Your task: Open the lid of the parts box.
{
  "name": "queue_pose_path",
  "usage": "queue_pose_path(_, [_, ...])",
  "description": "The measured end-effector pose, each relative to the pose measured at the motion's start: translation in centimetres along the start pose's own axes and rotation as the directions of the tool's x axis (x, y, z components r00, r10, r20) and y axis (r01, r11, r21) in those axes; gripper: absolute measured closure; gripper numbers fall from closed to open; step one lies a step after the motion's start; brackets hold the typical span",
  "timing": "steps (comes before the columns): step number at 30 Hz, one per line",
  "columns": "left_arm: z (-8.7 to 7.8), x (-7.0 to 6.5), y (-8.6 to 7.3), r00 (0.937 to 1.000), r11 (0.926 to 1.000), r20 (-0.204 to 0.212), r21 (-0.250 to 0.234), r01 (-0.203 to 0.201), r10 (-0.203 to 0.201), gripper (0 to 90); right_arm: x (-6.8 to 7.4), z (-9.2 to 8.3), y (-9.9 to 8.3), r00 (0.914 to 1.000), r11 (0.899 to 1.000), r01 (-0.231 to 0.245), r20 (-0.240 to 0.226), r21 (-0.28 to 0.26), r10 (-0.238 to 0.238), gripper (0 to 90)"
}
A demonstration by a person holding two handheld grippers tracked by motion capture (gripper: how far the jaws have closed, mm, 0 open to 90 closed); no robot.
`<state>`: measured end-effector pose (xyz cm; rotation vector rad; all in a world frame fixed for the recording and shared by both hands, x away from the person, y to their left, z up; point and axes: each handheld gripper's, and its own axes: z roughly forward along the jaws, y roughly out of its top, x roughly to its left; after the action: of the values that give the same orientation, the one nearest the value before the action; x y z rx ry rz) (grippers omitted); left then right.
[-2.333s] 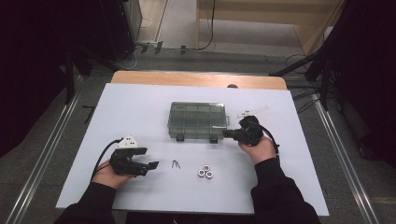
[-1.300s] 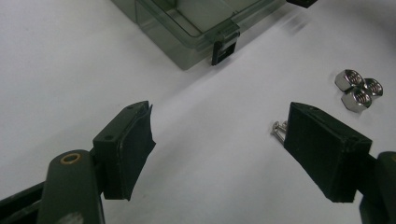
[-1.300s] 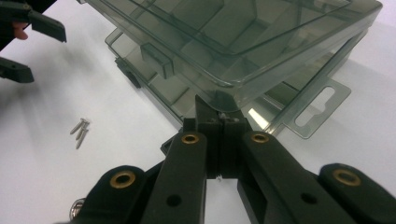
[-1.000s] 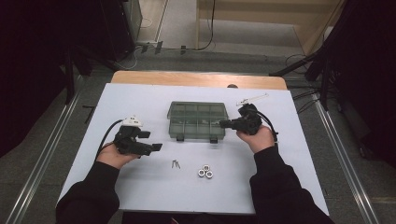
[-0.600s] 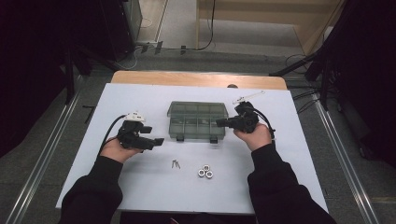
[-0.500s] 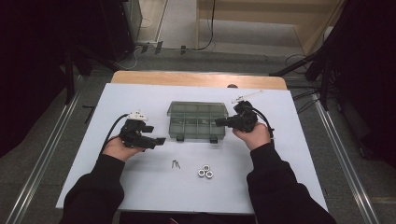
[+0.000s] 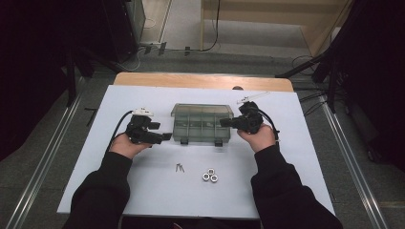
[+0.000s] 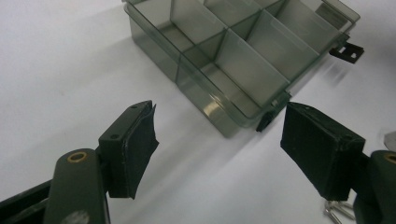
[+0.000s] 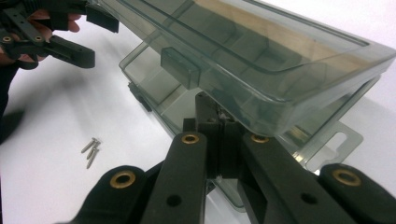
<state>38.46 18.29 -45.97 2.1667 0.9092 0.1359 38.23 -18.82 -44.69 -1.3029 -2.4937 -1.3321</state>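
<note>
Both forearms are brought in from the near edge of the white tabletop (image 7: pixel 143 200), each hand wrapped around a tool and turned inward toward the clear compartment box (image 7: pixel 200 125) lying between them. The left tool (image 7: pixel 162 137) is held level just beside the box's left end, its jaws spread wide with nothing between them (the box's near corner is seen just beyond the pads in the left gripper view). The right tool (image 7: pixel 224 122) is pressed together at the box's right end, its tips under the raised lid (image 9: pixel 261 51), which is tilted up on that side. The box is set near the middle of the tabletop, its long axis running left to right, latches toward the person. Bare surface is left around it; screws (image 7: pixel 180 167) and nuts (image 7: pixel 209 176) lie nearer the person, well apart from both tools.
</note>
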Motion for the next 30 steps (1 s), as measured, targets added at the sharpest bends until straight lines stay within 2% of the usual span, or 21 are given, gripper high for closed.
queue_pose_path(5, [0.2, 0.1, 1.2, 0.9999, 0.9996, -0.006, -0.023, -0.014, 0.013, 29.3, -0.2, -0.3, 0.0, 1.0, 1.0, -0.008, 0.004, -0.016, 0.008, 90.0])
queue_pose_path(12, [0.6, 0.7, 2.4, 0.9995, 0.9996, -0.024, -0.016, -0.023, 0.022, 29.3, -0.3, -0.4, 0.4, 1.0, 0.999, -0.007, 0.007, -0.031, 0.007, 90.0])
queue_pose_path(14, [0.9, 1.0, 3.0, 0.998, 0.9989, -0.042, 0.003, -0.047, 0.047, 29.4, -0.3, -0.3, 0.5, 0.9999, 1.0, -0.013, 0.007, -0.028, 0.013, 90.0])
queue_pose_path(15, [0.9, 1.0, 3.0, 0.998, 0.9989, -0.042, 0.003, -0.047, 0.047, 29.4, -0.3, -0.3, 0.5, 0.9999, 1.0, -0.013, 0.007, -0.028, 0.013, 90.0])
queue_pose_path(17, [1.0, 1.5, 3.6, 0.9994, 0.9998, -0.03, -0.001, -0.019, 0.019, 29.4, -0.4, -0.2, 0.6, 0.9999, 1.0, -0.009, 0.013, -0.026, 0.009, 90.0])
queue_pose_path(25, [1.9, 2.4, 4.3, 0.9997, 0.9999, -0.022, 0.008, 0.009, -0.009, 29.8, -0.4, -0.5, 1.2, 1.0, 1.0, -0.003, 0.009, -0.028, 0.003, 90.0])
queue_pose_path(26, [2.0, 2.4, 4.4, 0.9996, 1.0, -0.029, 0.005, 0.004, -0.003, 32.6, -0.5, -0.5, 1.2, 1.0, 0.999, -0.001, 0.009, -0.032, 0.001, 90.0])
queue_pose_path(30, [2.2, 2.6, 4.7, 0.9994, 1.0, -0.034, 0.004, -0.003, 0.003, 32.6, -0.6, -0.6, 1.4, 1.0, 0.999, 0.0, 0.009, -0.037, 0.001, 90.0])
